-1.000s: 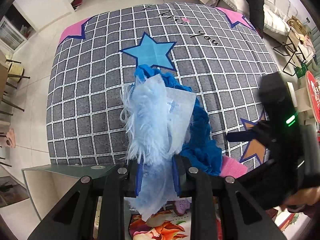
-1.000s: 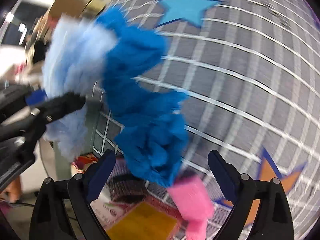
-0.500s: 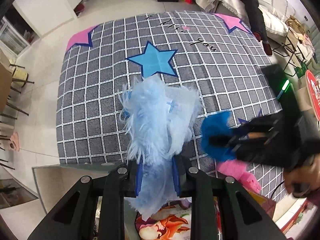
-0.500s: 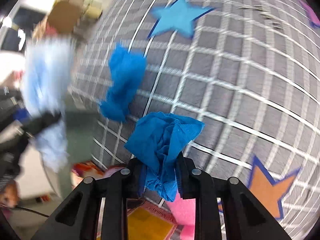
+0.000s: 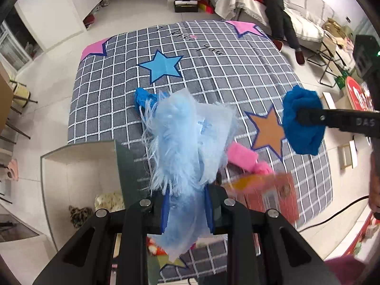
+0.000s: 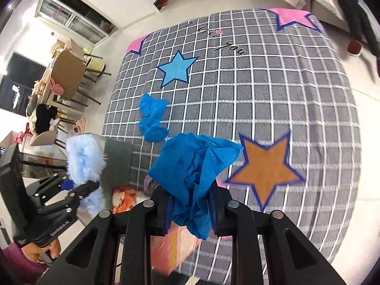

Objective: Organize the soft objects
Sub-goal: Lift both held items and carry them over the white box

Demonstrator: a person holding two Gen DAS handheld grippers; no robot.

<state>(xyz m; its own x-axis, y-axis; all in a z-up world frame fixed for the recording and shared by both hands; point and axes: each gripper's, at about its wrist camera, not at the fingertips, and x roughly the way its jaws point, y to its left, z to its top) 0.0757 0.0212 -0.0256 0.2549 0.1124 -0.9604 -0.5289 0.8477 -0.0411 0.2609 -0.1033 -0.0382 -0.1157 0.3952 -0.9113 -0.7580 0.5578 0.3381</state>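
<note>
My left gripper [image 5: 186, 204] is shut on a pale blue furry cloth [image 5: 187, 142] and holds it up above the checked blanket [image 5: 237, 71]; it also shows in the right wrist view [image 6: 83, 159]. My right gripper [image 6: 191, 204] is shut on a crumpled dark blue cloth [image 6: 194, 166], seen at the right of the left wrist view [image 5: 302, 121]. Another dark blue cloth [image 6: 152, 118] lies on the blanket below the blue star. A pink fuzzy piece [image 5: 244, 158] lies near the orange star [image 5: 268, 128].
An orange-red box [image 5: 268, 194] sits below the grippers, blurred. A glass-topped table [image 5: 78, 161] stands at the blanket's left edge. A sofa with a seated person [image 5: 282, 11] is at the far right. Chairs and a table [image 6: 68, 76] stand far left.
Both grippers have risen and drawn apart. The right gripper, open a second ago, has shut on the dark blue cloth and lifted it, leaving a second blue piece on the blanket.
</note>
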